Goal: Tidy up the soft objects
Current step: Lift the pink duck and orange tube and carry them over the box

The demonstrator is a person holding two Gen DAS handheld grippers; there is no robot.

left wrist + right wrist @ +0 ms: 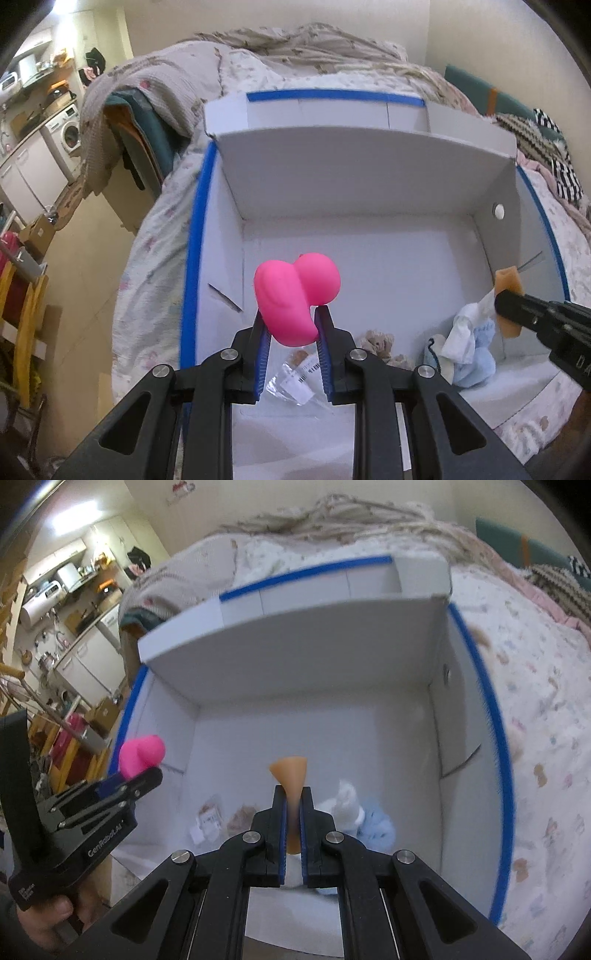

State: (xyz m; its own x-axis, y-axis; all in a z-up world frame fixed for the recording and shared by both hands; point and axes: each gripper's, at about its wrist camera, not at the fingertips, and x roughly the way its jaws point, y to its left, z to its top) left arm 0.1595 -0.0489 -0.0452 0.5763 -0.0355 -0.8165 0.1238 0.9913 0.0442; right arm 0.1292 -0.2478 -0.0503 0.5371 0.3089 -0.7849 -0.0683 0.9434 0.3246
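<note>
The left gripper point(288, 321) is clamped on a pink toy point(291, 299), held above the left side of the white box point(369, 162) on the bed point(155, 258). The right gripper point(291, 805) is pinched tight on a tan sponge point(289, 771) over the box's right half, above the blue plush point(376, 827) and white cloth point(345, 801). Best lower each well inside the walls before letting go, pink toward bare floor, so neither bounces out.

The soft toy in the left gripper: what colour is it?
Bright pink toy, plain, no pattern; clearest in the left wrist view.
</note>
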